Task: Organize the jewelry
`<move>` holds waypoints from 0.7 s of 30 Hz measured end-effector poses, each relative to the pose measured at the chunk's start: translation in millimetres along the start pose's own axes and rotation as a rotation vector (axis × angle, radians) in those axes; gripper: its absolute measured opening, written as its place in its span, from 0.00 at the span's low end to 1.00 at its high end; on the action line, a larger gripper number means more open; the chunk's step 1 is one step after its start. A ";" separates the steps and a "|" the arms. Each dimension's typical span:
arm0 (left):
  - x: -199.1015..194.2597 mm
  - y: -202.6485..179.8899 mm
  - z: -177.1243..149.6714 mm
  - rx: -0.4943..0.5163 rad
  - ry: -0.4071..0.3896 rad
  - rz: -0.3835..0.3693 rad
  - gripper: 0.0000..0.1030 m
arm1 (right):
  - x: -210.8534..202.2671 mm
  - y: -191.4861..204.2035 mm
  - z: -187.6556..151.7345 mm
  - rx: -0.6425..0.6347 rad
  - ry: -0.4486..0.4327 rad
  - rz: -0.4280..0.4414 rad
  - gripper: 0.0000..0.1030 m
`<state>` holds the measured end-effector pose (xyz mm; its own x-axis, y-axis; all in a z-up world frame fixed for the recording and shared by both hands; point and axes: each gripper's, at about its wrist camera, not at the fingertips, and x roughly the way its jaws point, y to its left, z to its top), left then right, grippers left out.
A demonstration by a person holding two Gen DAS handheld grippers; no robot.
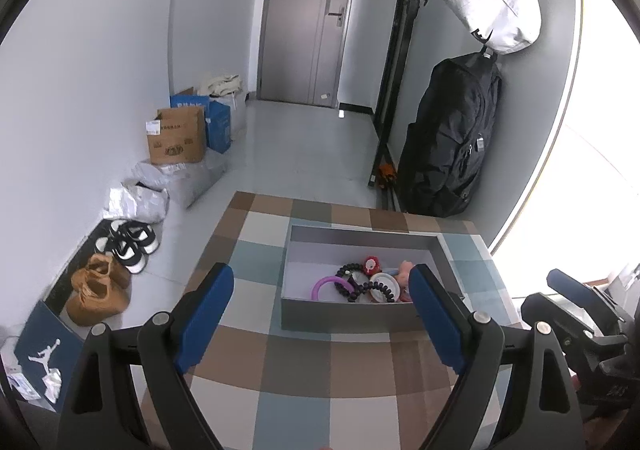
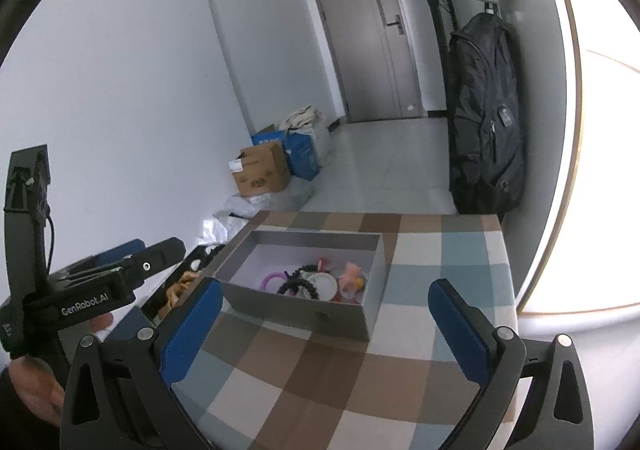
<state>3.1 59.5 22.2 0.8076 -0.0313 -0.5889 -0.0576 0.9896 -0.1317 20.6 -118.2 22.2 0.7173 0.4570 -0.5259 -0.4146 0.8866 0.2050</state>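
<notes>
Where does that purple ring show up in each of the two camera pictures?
Left wrist view: the purple ring lies inside the grey box, left of the black bead bracelet, lower centre of the picture.
Right wrist view: the purple ring lies in the same box, just left of centre.
Shared landmark: the black backpack hanging on the wall behind the table.

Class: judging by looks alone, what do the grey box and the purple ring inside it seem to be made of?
Grey box: probably rigid cardboard, matte; thin straight walls, white lining inside. Purple ring: likely plastic, smooth and slightly glossy, evenly coloured; silicone cannot be ruled out.
</notes>
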 end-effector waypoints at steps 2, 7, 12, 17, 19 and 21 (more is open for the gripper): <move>-1.0 0.8 -0.7 -0.002 -0.002 0.000 0.84 | 0.6 -0.4 -1.2 0.000 0.006 0.000 1.00; -1.9 0.5 -0.6 -0.007 0.005 0.003 0.84 | -0.1 -1.5 -2.1 0.002 0.008 -0.002 1.00; -1.2 -3.2 -1.9 0.013 0.007 0.003 0.84 | 0.6 -4.7 -3.7 0.015 0.014 -0.006 1.00; -1.5 -6.2 -2.2 0.021 0.007 0.013 0.84 | 0.1 -5.6 -4.1 0.023 0.017 -0.006 1.00; -1.1 -6.6 -2.4 0.022 0.009 0.015 0.84 | 0.2 -5.2 -4.1 0.022 0.019 -0.005 1.00; -1.0 -6.3 -2.7 0.012 0.013 0.013 0.84 | 0.5 -5.4 -4.3 0.020 0.021 -0.005 1.00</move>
<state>1.0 52.9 21.5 0.7990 -0.0206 -0.6009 -0.0609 0.9915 -0.1150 20.7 -123.0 17.3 0.7070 0.4513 -0.5445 -0.3995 0.8902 0.2190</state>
